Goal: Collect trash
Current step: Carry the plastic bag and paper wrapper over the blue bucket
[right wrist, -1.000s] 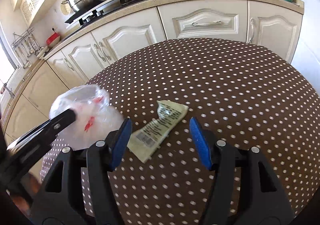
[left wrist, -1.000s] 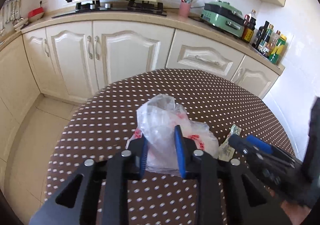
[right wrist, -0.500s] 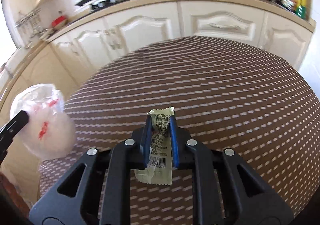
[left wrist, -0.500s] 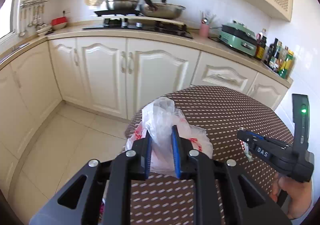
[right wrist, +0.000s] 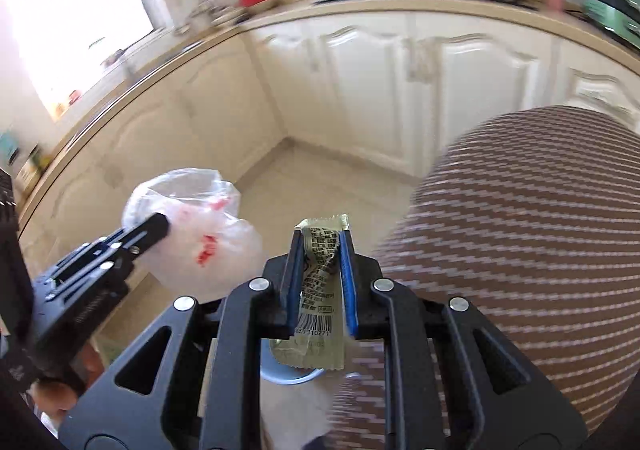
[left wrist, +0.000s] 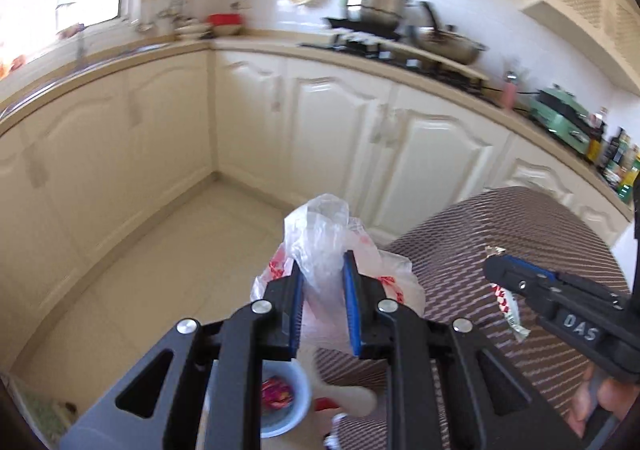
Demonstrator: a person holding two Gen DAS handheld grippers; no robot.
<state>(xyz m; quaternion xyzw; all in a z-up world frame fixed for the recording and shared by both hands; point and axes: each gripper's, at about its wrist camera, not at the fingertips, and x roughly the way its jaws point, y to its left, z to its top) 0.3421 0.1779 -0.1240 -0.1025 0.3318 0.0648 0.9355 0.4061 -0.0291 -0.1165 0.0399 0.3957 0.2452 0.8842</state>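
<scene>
The left gripper (left wrist: 322, 270) clamps a crumpled plastic bag (left wrist: 328, 238) in the air beyond the blurred table (left wrist: 520, 234) edge. The right gripper (right wrist: 320, 250) pinches a green wrapper (right wrist: 320, 270), its lower end covering part of a blue bin (right wrist: 292, 376) whose contents are hard to make out.

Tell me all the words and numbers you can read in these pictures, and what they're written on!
"DAS": white letters on the side of the right gripper, seen from the left wrist camera.
"310271": the clear end of the barcode number on the green wrapper; the digits before it are blurred.
Other wrapper print: too small to read.
Red marks on the plastic bag held in the left gripper: too crumpled to read.
Bottle labels on the counter: too blurred.
</scene>
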